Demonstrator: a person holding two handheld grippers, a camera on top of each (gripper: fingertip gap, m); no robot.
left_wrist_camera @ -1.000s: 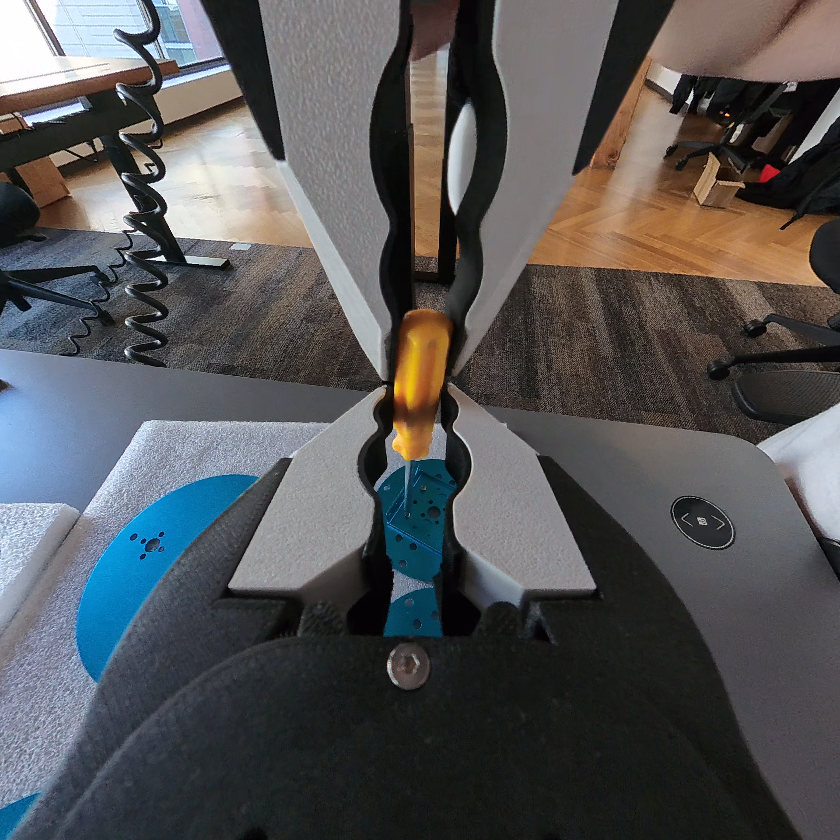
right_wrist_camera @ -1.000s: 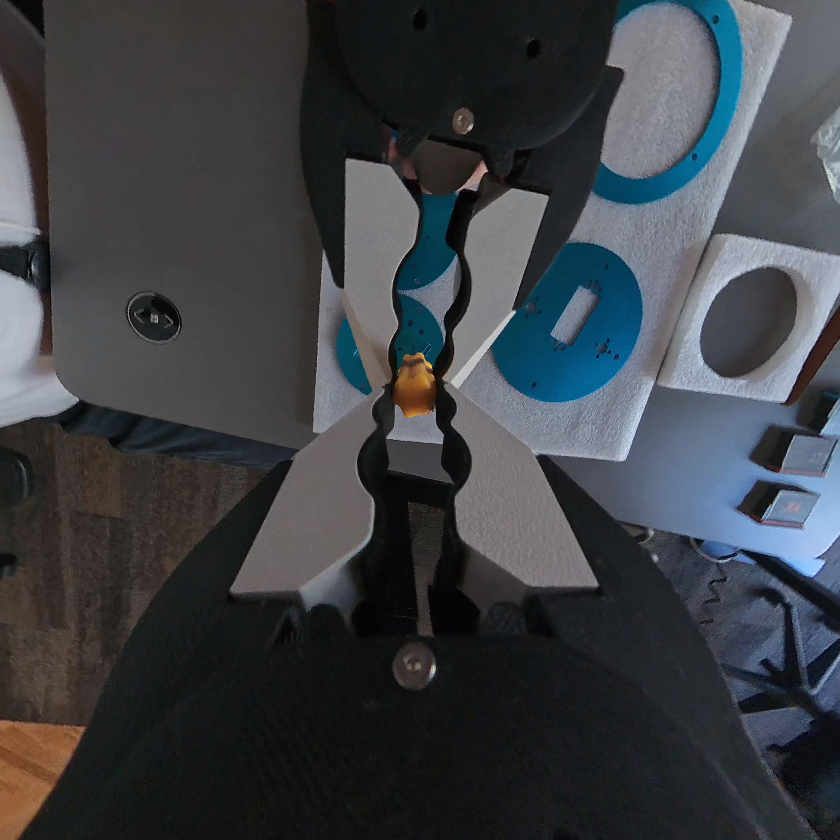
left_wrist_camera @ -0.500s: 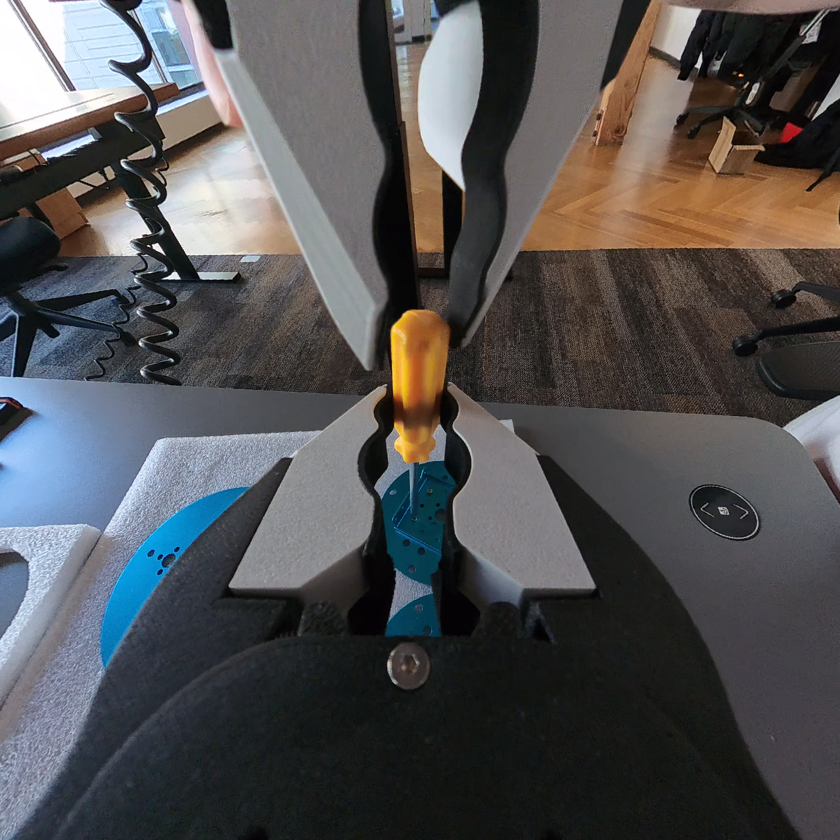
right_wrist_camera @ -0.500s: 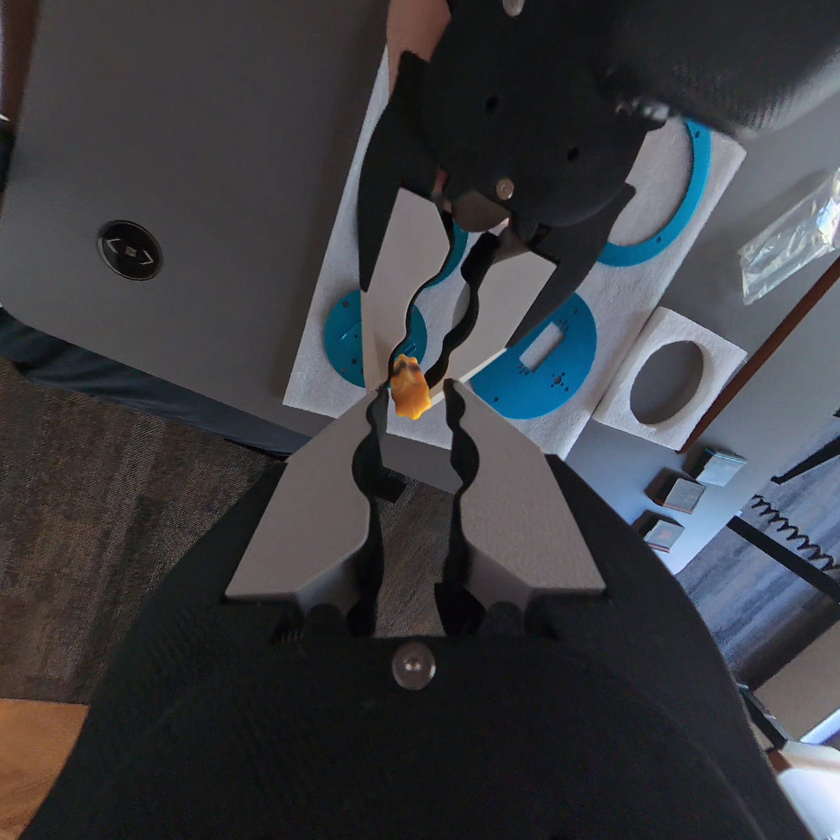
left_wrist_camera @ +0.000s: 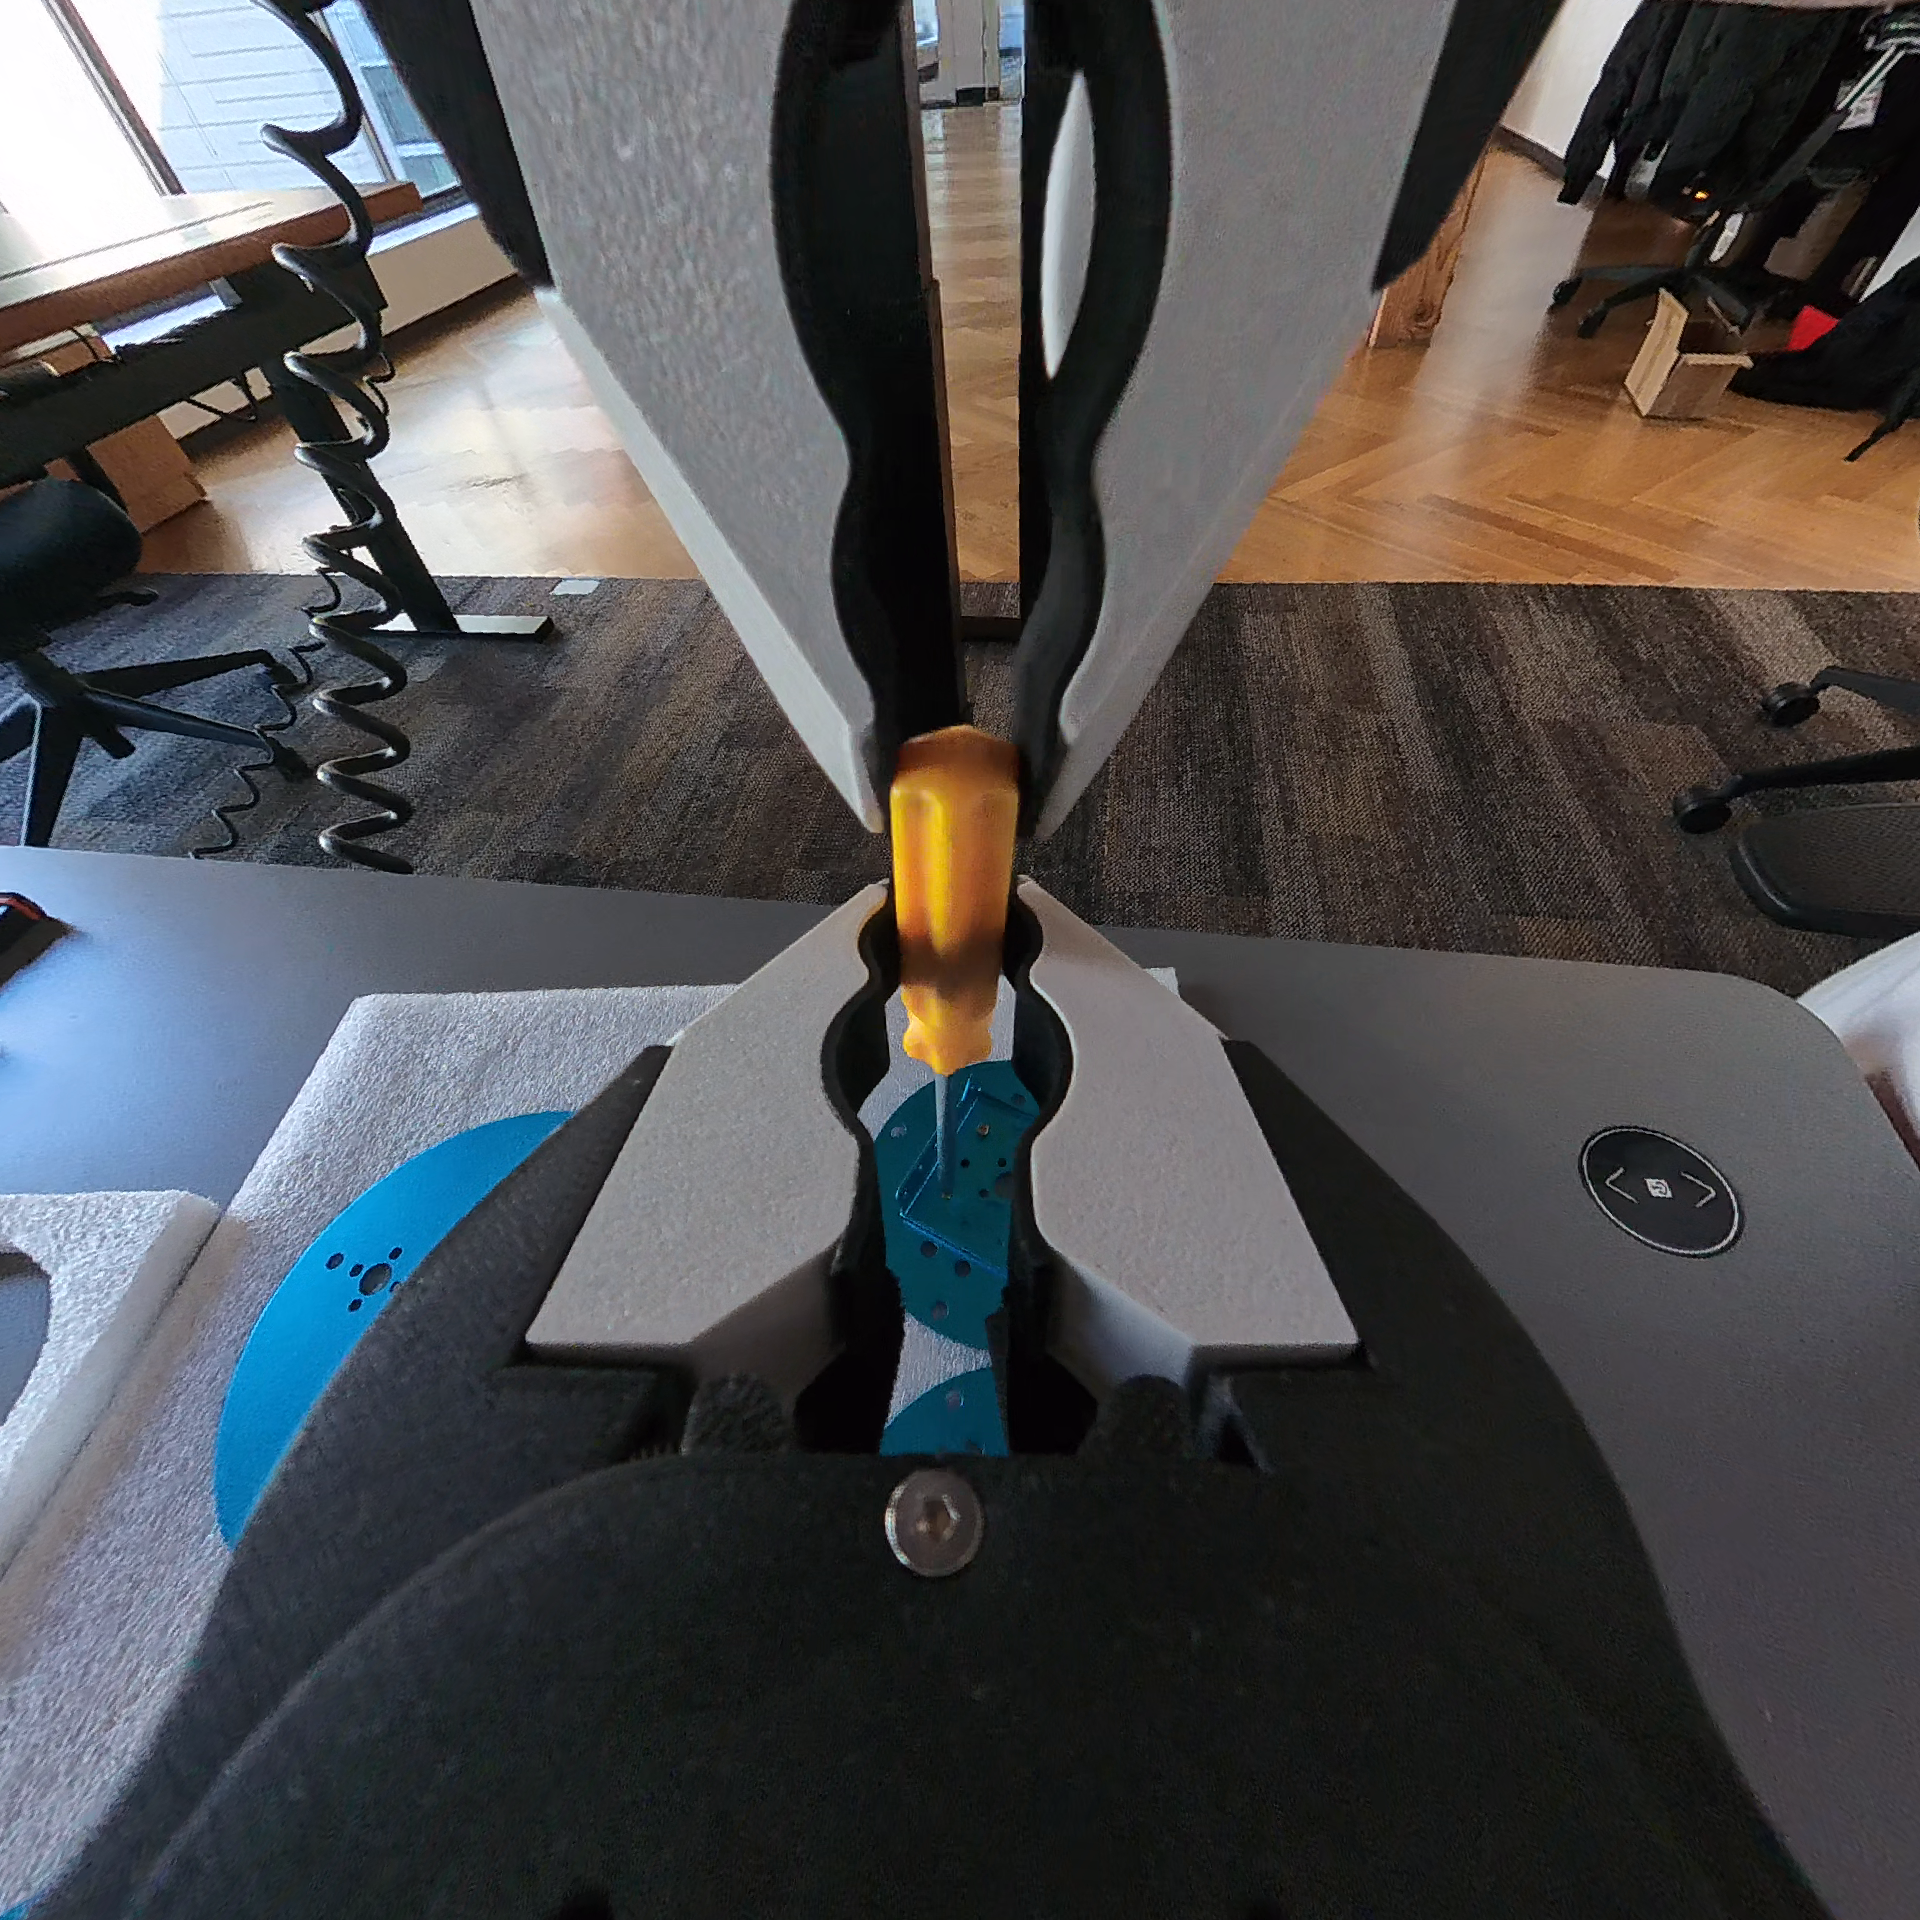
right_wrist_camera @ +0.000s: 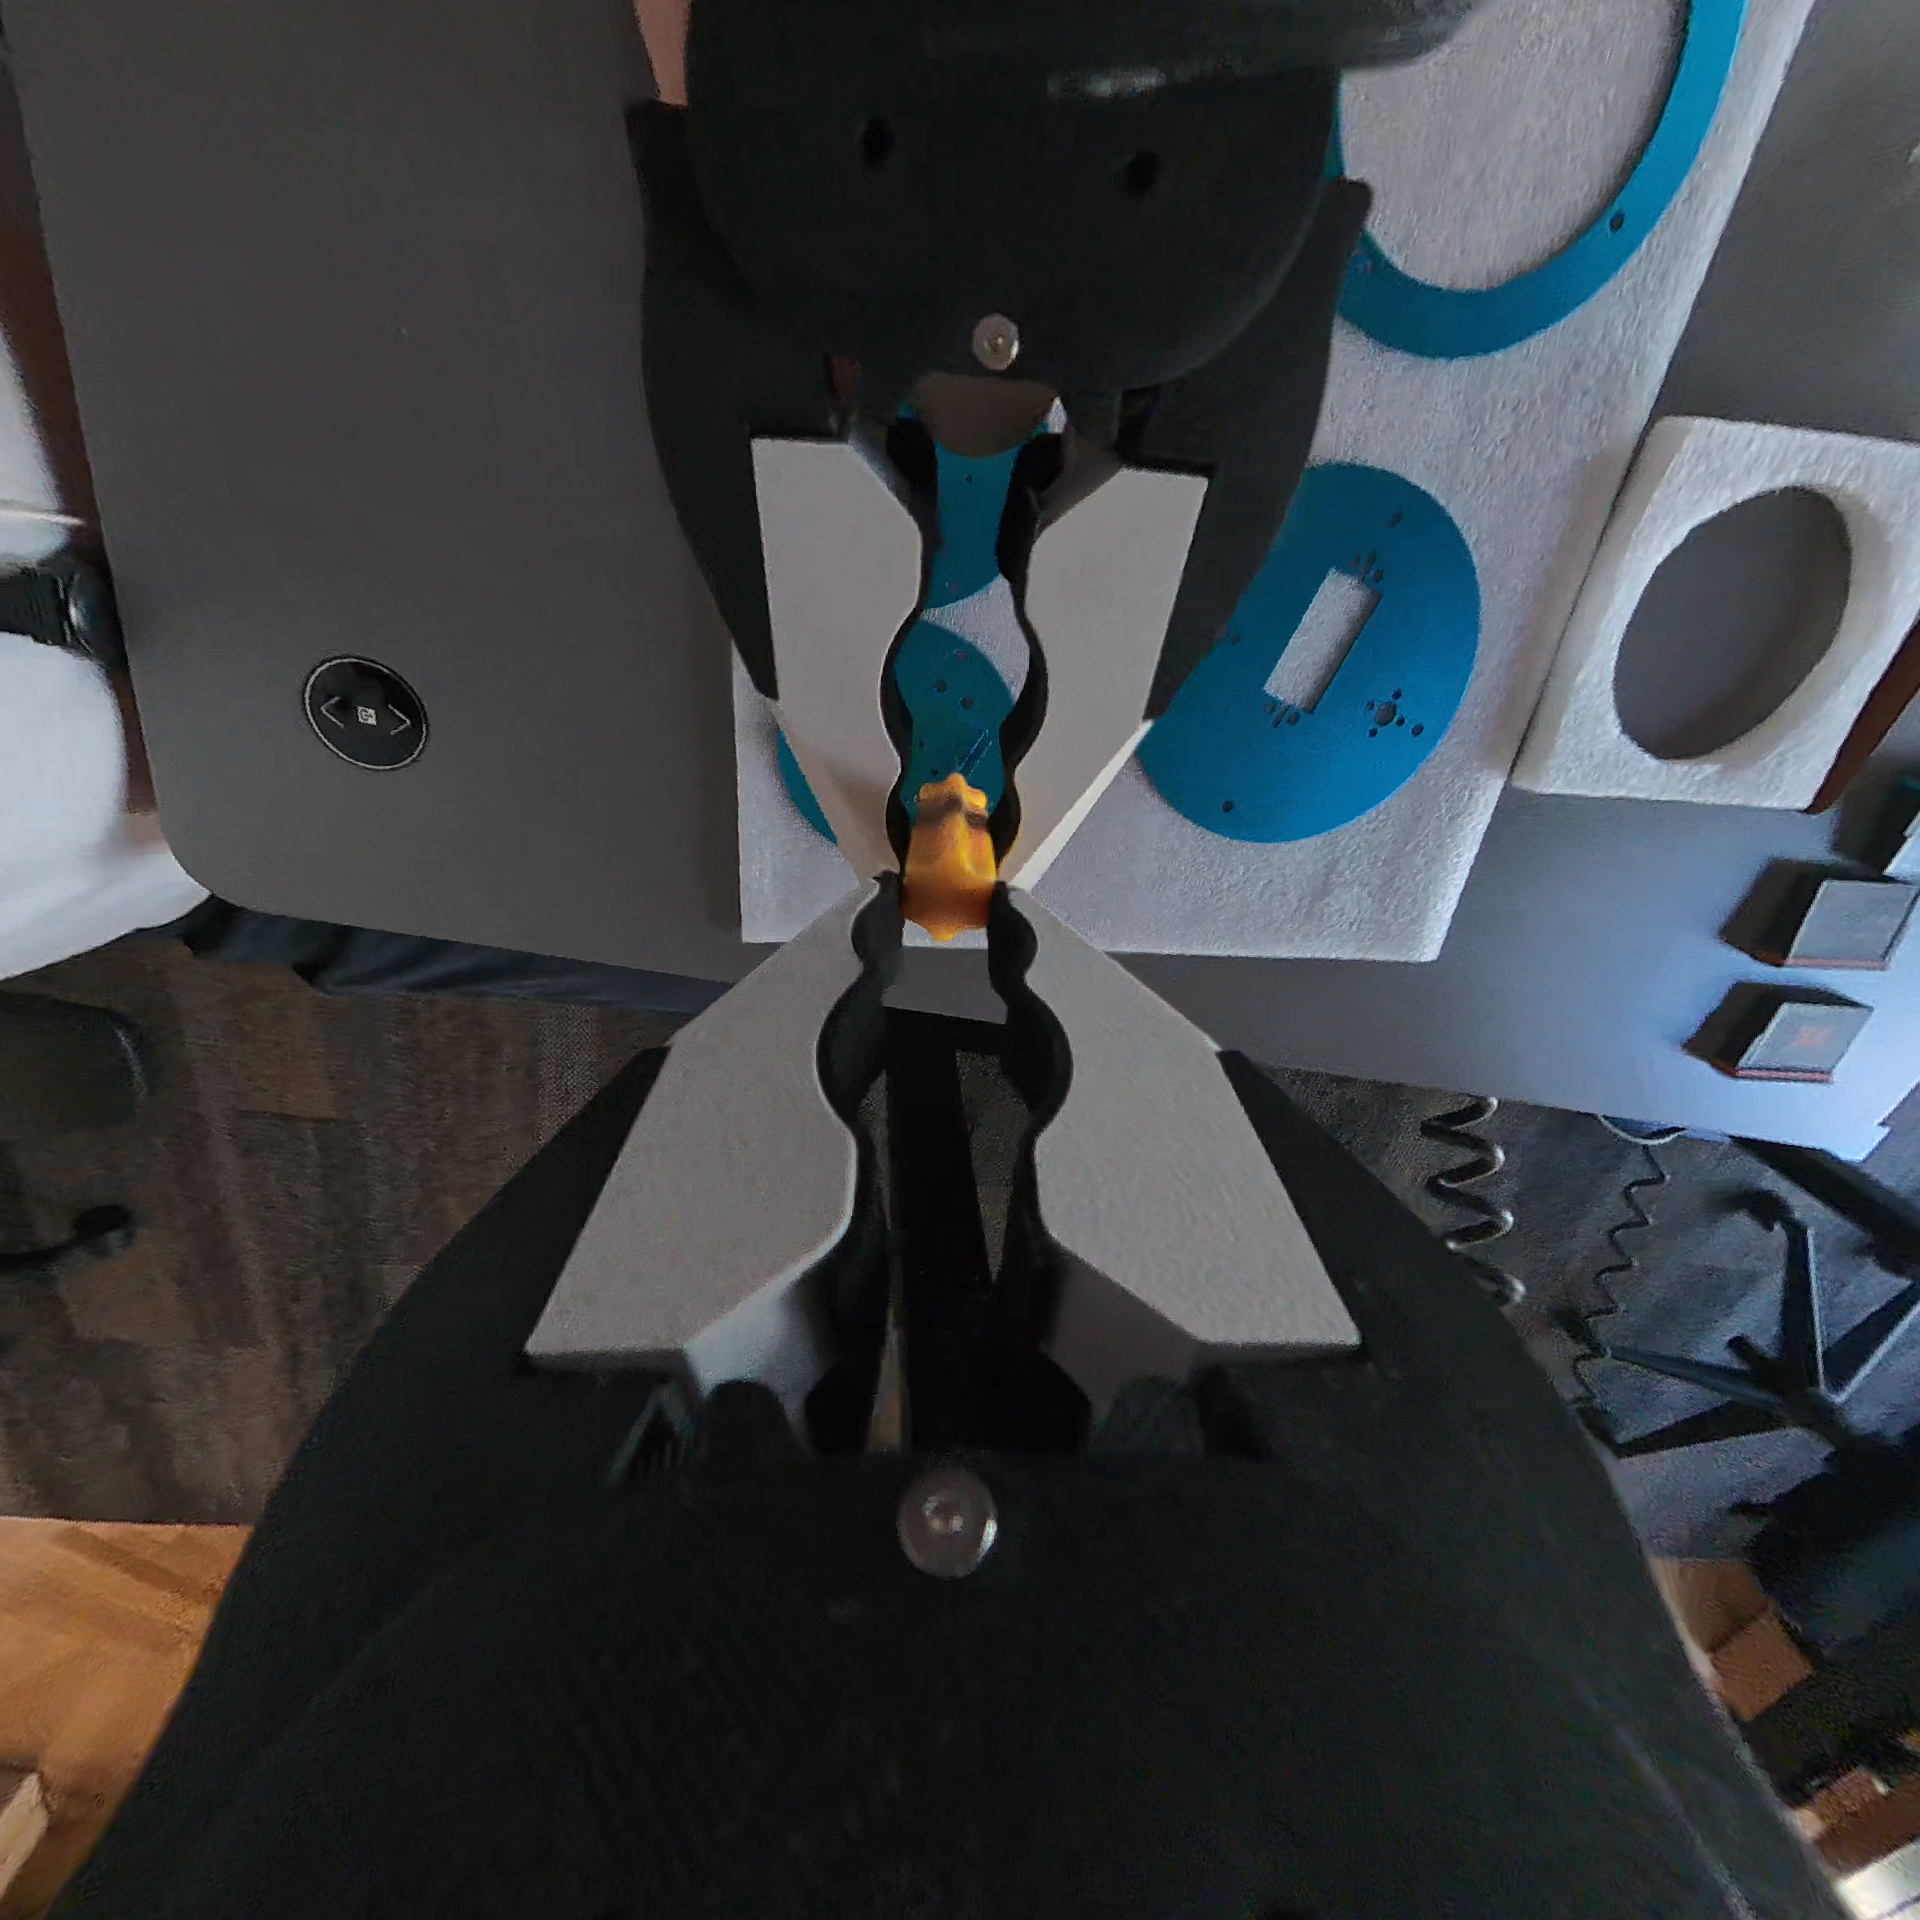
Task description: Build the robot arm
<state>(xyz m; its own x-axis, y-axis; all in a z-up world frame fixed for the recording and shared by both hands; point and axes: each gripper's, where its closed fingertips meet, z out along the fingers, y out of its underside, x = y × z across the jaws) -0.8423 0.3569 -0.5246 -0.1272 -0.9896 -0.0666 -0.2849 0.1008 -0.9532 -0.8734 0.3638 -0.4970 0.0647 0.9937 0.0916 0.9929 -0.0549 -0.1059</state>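
Two grippers meet at one small orange screwdriver (left_wrist_camera: 951,904) in the middle of both views. The left gripper (left_wrist_camera: 951,914) has its fingers pinching the lower part of the orange handle. The right gripper (right_wrist_camera: 943,899) comes from the top of the left wrist view, and its fingers pinch the top end of the same handle. The screwdriver stands upright. Its thin metal tip points down onto a small blue bracket (left_wrist_camera: 961,1184) full of little holes, and the tip seems to sit in or at one hole.

To do this well, the screwdriver likely has to stay straight up and press gently, so the tip does not slip out. One gripper could steady the handle while the other turns it.

The bracket sits on a blue round plate (right_wrist_camera: 951,696), which lies on a white foam sheet (right_wrist_camera: 1299,914) on the grey desk (left_wrist_camera: 1558,1351). Another blue disc (right_wrist_camera: 1320,665) with a rectangle hole lies on the foam, right of centre in the right wrist view. A blue ring (right_wrist_camera: 1538,281) lies at the upper right there. A white foam block (right_wrist_camera: 1600,727) at the right edge has a round hole that looks empty. Two small grey blocks (right_wrist_camera: 1808,987) sit below it.
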